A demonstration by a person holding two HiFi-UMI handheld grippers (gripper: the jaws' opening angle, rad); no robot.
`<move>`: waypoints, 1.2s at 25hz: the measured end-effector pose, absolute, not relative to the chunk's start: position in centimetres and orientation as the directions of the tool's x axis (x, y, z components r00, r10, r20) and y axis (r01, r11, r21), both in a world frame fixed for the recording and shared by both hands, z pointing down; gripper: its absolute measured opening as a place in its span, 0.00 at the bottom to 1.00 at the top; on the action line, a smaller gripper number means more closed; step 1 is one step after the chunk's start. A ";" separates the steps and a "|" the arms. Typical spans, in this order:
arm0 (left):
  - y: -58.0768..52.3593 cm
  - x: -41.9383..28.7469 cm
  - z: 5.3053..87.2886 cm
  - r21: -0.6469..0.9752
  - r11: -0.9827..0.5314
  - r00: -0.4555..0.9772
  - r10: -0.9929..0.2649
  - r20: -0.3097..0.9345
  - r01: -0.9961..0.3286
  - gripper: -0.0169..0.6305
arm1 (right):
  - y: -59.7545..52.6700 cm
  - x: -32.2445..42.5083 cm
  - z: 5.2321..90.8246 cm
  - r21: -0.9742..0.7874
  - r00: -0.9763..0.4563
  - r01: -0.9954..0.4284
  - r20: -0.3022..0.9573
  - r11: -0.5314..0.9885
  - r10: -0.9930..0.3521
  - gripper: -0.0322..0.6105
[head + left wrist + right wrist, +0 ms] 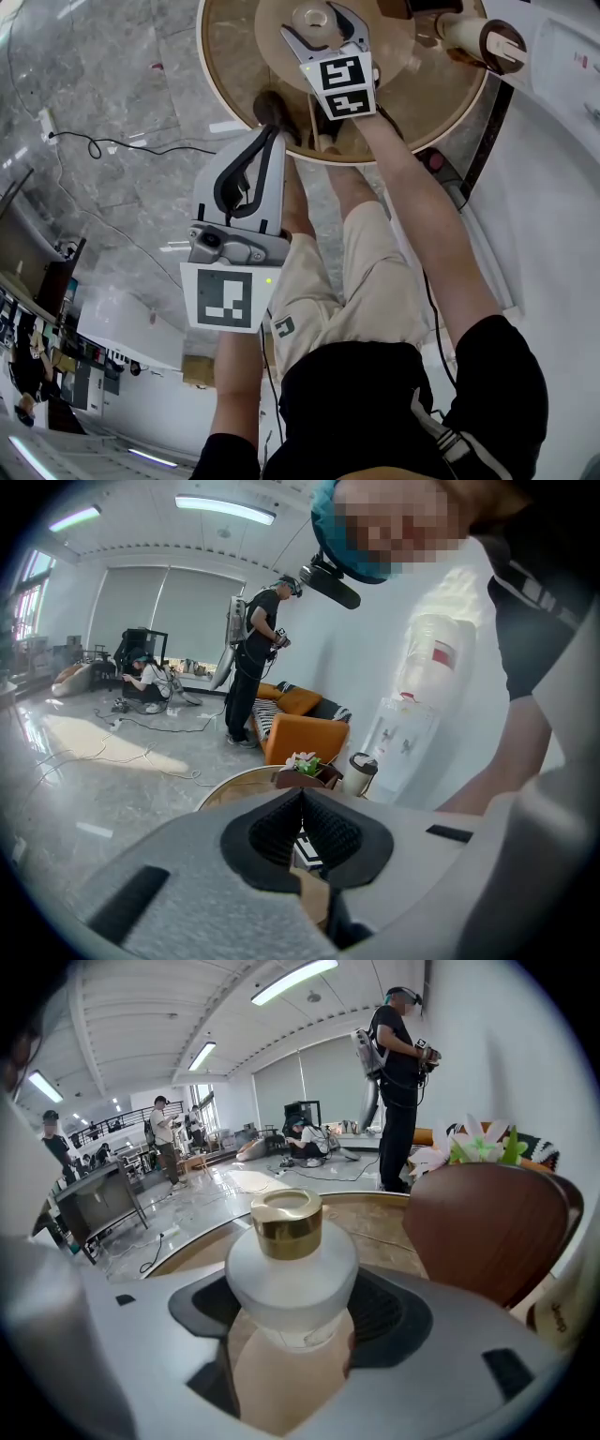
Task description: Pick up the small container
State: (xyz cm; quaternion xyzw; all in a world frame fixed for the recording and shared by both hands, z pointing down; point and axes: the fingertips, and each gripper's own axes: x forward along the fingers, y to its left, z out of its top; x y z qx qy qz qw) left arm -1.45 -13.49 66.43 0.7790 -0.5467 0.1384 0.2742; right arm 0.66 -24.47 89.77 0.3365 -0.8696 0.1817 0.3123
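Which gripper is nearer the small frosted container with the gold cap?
Right. The right gripper clasps the frosted gold-capped container; the left gripper is shut, held back off the round brown table.

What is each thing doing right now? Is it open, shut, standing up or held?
small container: upright, gold top on, between the right gripper's jaws.
right gripper: jaws on both sides of the small container; can't tell if it's squeezing.
left gripper: shut, holding nothing, away from the table.

Small container (291, 1269) between right hand-held gripper (311, 21) jaws — over round table (230, 66)
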 end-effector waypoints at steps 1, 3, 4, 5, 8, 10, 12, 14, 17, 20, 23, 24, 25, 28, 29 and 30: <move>-13.4 -1.4 66.3 0.274 -0.253 0.364 -0.775 0.517 -0.928 0.05 | -24.4 0.9 89.4 -0.107 -0.582 -0.696 0.664 0.710 -0.470 0.57; -13.2 -1.5 66.1 0.259 -0.260 0.361 -0.772 0.523 -0.930 0.05 | -24.2 1.2 88.5 -0.106 -0.589 -0.687 0.660 0.719 -0.466 0.57; -13.2 -1.7 65.9 0.249 -0.263 0.358 -0.772 0.525 -0.932 0.05 | -24.1 1.3 87.9 -0.103 -0.593 -0.682 0.658 0.724 -0.465 0.57; -13.1 -1.8 65.5 0.240 -0.264 0.353 -0.774 0.525 -0.934 0.05 | -24.2 1.3 87.2 -0.100 -0.596 -0.677 0.655 0.729 -0.464 0.57; -13.0 -2.0 64.0 0.220 -0.259 0.337 -0.785 0.520 -0.941 0.05 | -24.4 1.5 84.3 -0.099 -0.610 -0.668 0.640 0.738 -0.467 0.57; -12.8 -1.8 62.6 0.205 -0.256 0.326 -0.791 0.517 -0.945 0.05 | -24.5 1.6 81.9 -0.104 -0.624 -0.660 0.627 0.745 -0.466 0.57; -12.5 -1.6 61.1 0.203 -0.246 0.317 -0.799 0.511 -0.948 0.05 | -24.5 1.7 79.2 -0.112 -0.643 -0.649 0.610 0.753 -0.463 0.57; -12.4 -1.6 59.5 0.216 -0.228 0.308 -0.810 0.499 -0.949 0.05 | -24.6 1.7 76.3 -0.115 -0.661 -0.638 0.589 0.761 -0.465 0.57; -12.2 -1.7 56.8 0.229 -0.202 0.291 -0.831 0.475 -0.952 0.05 | -24.7 1.8 71.7 -0.112 -0.684 -0.623 0.558 0.774 -0.470 0.57; -11.5 -2.1 53.6 0.245 -0.174 0.270 -0.854 0.444 -0.954 0.05 | -24.1 2.0 66.8 -0.119 -0.703 -0.613 0.534 0.781 -0.470 0.57; -11.1 -2.4 50.4 0.236 -0.161 0.248 -0.879 0.407 -0.958 0.05 | -23.6 2.5 62.3 -0.125 -0.724 -0.597 0.509 0.793 -0.465 0.57; -11.0 -2.5 49.4 0.226 -0.159 0.241 -0.884 0.402 -0.961 0.05 | -23.5 2.5 60.9 -0.124 -0.732 -0.589 0.501 0.799 -0.462 0.57; -10.8 -2.5 48.5 0.215 -0.159 0.235 -0.887 0.399 -0.964 0.05 | -23.3 2.6 59.4 -0.123 -0.738 -0.581 0.495 0.804 -0.458 0.57; -10.5 -2.6 45.7 0.186 -0.171 0.232 -0.894 0.383 -0.967 0.05 | -22.8 2.6 55.3 -0.130 -0.752 -0.573 0.477 0.809 -0.456 0.57; -10.5 -2.8 44.8 0.181 -0.176 0.233 -0.897 0.374 -0.968 0.05 | -22.7 2.6 53.8 -0.131 -0.754 -0.574 0.469 0.808 -0.460 0.57; -10.4 -2.9 43.9 0.178 -0.180 0.235 -0.900 0.366 -0.967 0.05 | -22.5 2.6 52.4 -0.131 -0.756 -0.576 0.462 0.807 -0.464 0.57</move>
